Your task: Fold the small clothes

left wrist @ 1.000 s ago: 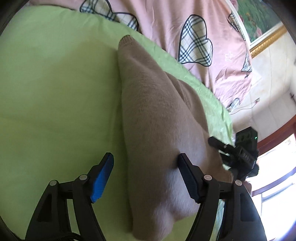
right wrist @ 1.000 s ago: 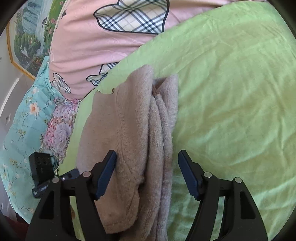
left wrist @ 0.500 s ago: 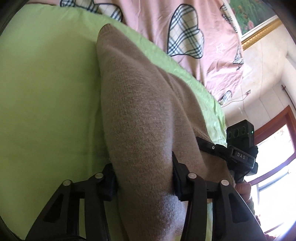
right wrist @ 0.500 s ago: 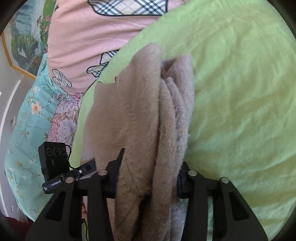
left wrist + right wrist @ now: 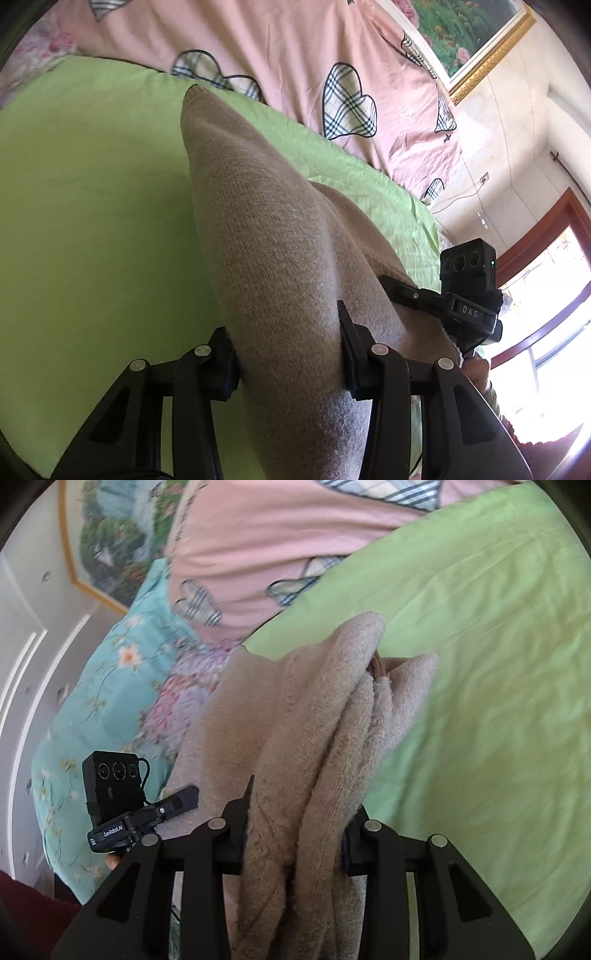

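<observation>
A beige knitted garment (image 5: 273,258) lies folded in layers on the green sheet (image 5: 92,206). My left gripper (image 5: 288,354) is shut on one end of it, the fabric bunched between the jaws. My right gripper (image 5: 295,842) is shut on the other end, where several fleecy folds (image 5: 332,720) show. The garment is lifted off the sheet (image 5: 498,701) near both grippers. The right gripper also shows in the left wrist view (image 5: 454,306), and the left gripper in the right wrist view (image 5: 136,819).
A pink quilt with plaid hearts (image 5: 295,59) lies at the back of the bed. A turquoise floral pillow (image 5: 110,686) lies beside it. A framed picture (image 5: 461,40) hangs on the wall, and a window with a red frame (image 5: 546,280) is at the right.
Both grippers closed on the garment's ends, from open a second ago. They have since lifted it, and both views have tilted up toward the quilt and wall.
</observation>
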Motion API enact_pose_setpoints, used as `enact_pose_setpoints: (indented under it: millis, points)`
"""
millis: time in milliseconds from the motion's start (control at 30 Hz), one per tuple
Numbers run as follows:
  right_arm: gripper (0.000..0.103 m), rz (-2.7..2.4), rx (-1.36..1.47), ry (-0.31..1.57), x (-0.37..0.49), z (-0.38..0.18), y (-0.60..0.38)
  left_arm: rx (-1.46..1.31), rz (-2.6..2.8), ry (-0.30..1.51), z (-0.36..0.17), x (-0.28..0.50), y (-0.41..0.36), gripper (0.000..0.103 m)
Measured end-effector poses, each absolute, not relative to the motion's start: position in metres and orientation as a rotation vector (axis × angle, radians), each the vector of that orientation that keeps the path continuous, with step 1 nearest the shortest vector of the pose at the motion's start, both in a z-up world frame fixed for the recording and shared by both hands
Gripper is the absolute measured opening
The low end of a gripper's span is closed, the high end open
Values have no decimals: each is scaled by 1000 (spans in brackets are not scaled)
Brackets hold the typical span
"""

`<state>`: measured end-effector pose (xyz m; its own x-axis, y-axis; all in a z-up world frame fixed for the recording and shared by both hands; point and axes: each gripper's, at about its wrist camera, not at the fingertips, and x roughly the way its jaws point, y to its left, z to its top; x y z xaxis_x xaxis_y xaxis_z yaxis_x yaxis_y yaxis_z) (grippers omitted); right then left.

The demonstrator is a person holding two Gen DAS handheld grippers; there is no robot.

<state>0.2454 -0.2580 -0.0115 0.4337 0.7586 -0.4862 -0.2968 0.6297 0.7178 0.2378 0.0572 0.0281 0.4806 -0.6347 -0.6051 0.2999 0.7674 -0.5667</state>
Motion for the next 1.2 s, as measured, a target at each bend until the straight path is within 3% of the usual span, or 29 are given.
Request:
enact_pose_setpoints:
  millis: [367, 467, 567, 733, 900, 967, 1067, 1200]
  points:
    - [36, 729, 558, 951, 203, -42, -207, -439, -538, 950, -7, 187, 93, 44]
    - [37, 705, 553, 959, 198, -51, -208, -433, -530, 953, -16, 185, 92, 50]
    - [45, 679, 555, 972, 196, -58, -210, -453, -516, 968, -23, 184, 97, 56]
    - [67, 601, 573, 977, 189, -55, -231, -439, -502, 955, -16, 177, 112, 67]
    - [67, 513, 516, 875, 196, -16, -248, -453, -431, 914, -3, 195, 134, 70]
    - [65, 521, 493, 871, 210, -6, -242, -448, -392, 916, -1, 209, 135, 70]
    - [54, 513, 448, 899, 241, -5, -223, -441, -380, 946, -5, 229, 129, 71]
    - [31, 531, 410, 953, 274, -15, -198, -493, -389, 993, -17, 253, 124, 71]
